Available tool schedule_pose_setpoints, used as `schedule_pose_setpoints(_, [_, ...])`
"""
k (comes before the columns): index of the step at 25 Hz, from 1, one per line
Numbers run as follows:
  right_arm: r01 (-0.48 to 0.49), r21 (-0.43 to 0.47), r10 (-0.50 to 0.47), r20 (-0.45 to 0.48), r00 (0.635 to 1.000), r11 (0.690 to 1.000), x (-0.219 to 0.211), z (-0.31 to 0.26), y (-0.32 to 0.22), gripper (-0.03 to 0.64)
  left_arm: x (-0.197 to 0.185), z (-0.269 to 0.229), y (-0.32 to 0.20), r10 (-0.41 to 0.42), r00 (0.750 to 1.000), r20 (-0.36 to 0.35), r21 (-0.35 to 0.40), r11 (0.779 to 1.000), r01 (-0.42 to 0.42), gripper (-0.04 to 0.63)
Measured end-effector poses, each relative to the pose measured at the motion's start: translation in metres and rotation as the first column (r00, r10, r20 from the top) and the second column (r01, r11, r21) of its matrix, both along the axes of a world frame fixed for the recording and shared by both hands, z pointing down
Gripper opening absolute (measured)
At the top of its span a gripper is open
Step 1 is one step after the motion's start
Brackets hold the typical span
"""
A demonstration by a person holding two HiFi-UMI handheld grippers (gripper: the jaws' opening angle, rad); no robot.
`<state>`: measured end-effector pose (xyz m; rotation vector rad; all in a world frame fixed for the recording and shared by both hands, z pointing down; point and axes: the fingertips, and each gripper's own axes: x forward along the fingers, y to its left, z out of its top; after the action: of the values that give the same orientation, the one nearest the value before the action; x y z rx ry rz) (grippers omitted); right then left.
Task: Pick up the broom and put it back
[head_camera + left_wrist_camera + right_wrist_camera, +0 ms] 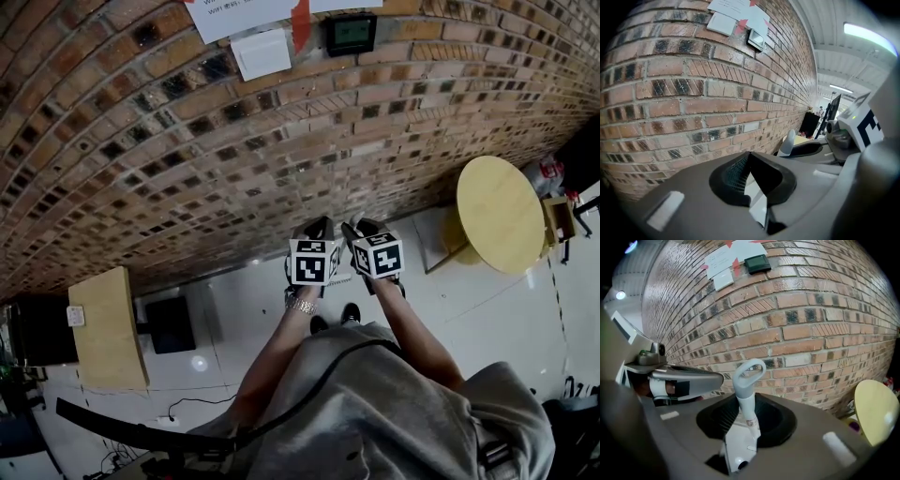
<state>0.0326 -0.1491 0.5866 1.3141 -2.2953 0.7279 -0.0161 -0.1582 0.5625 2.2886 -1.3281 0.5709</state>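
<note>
The right gripper point(746, 411) pinches the broom handle point(745, 394) between its fingers. The white shaft stands upright and its grey loop points to 12 o'clock against the brick wall point(801, 333). The left gripper point(749, 157) hangs just beside it at 9 o'clock (fingers pressed together at the tips, nothing between them). In the head view a round yellow table point(500, 214) stands at 3 o'clock.

Two grippers point(317, 230) point(361, 232), one broom point(743, 397), one round table point(500, 214), one wooden cabinet point(105, 328)
</note>
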Motion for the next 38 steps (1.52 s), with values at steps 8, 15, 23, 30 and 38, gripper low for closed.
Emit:
schedule_pose_setpoints(8, [0.023, -0.004, -0.024, -0.053, 0.998, 1.000, -0.007, 0.005, 0.006, 0.101, -0.004, -0.014, -0.002, -0.013, 0.999, -0.053, 0.029, 0.999, 0.015, -0.017])
schedule_pose_setpoints(15, [0.010, -0.018, -0.011, -0.069, 0.998, 1.000, -0.004, 0.015, 0.002, 0.101, -0.005, -0.008, -0.002, -0.004, 0.999, -0.044, 0.012, 1.000, 0.005, -0.017])
schedule_pose_setpoints(23, [0.000, -0.042, -0.004, -0.078, 0.997, 0.999, 0.001, 0.040, -0.032, 0.100, -0.013, -0.008, 0.001, -0.021, 0.999, -0.032, 0.029, 0.999, 0.021, -0.017])
schedule_pose_setpoints(30, [0.014, -0.115, -0.028, -0.123, 0.992, 0.993, -0.002, 0.099, -0.073, 0.100, -0.037, -0.002, 0.002, -0.080, 0.997, 0.000, 0.031, 0.996, 0.080, -0.017])
schedule_pose_setpoints(38, [0.028, -0.190, -0.064, -0.182, 0.981, 0.981, 0.005, 0.170, -0.114, 0.097, -0.045, 0.012, 0.003, -0.142, 0.990, -0.010, -0.013, 0.990, 0.142, -0.017])
